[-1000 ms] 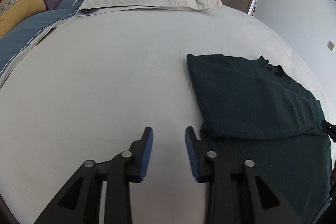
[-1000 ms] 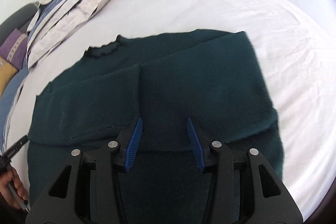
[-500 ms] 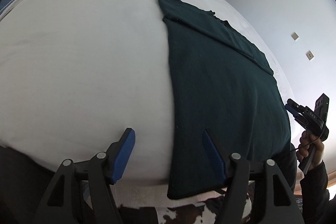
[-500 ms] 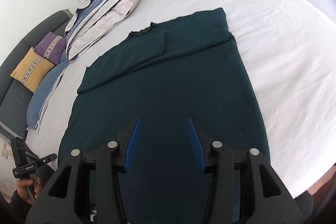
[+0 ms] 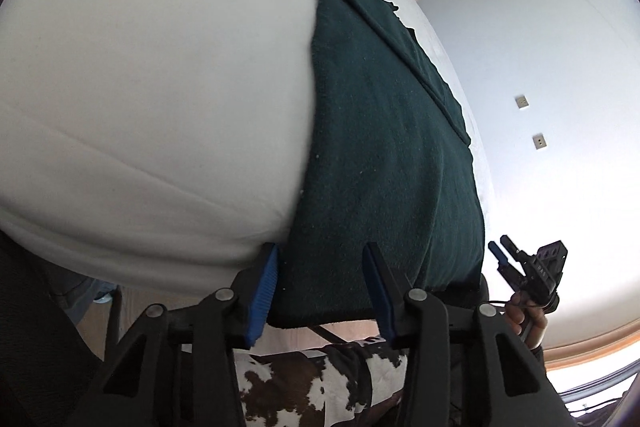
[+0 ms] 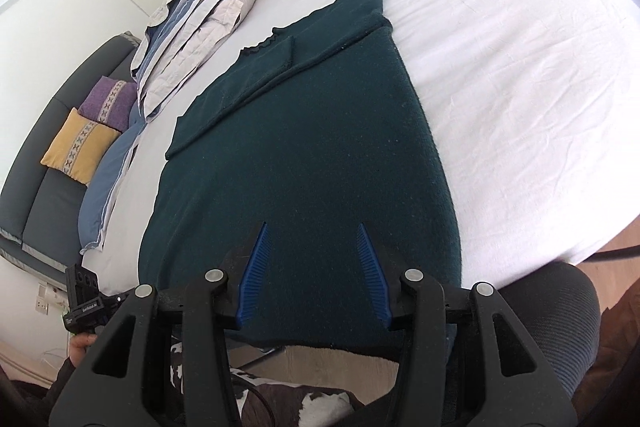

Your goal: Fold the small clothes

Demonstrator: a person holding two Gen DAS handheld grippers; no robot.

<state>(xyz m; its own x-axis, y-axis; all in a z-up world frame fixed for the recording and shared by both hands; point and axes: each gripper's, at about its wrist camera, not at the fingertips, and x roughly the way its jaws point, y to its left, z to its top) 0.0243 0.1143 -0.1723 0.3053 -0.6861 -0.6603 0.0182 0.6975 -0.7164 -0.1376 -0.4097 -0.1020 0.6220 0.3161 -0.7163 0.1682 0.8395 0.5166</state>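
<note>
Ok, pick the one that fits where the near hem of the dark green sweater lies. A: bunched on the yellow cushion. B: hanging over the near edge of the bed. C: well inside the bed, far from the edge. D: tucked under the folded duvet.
B: the sweater has its near hem draped past the edge of the bed, just in front of the left gripper.

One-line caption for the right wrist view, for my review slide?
Right gripper poised, jaws open, over the near hem of a dark green sweater spread on a white bed.
</note>
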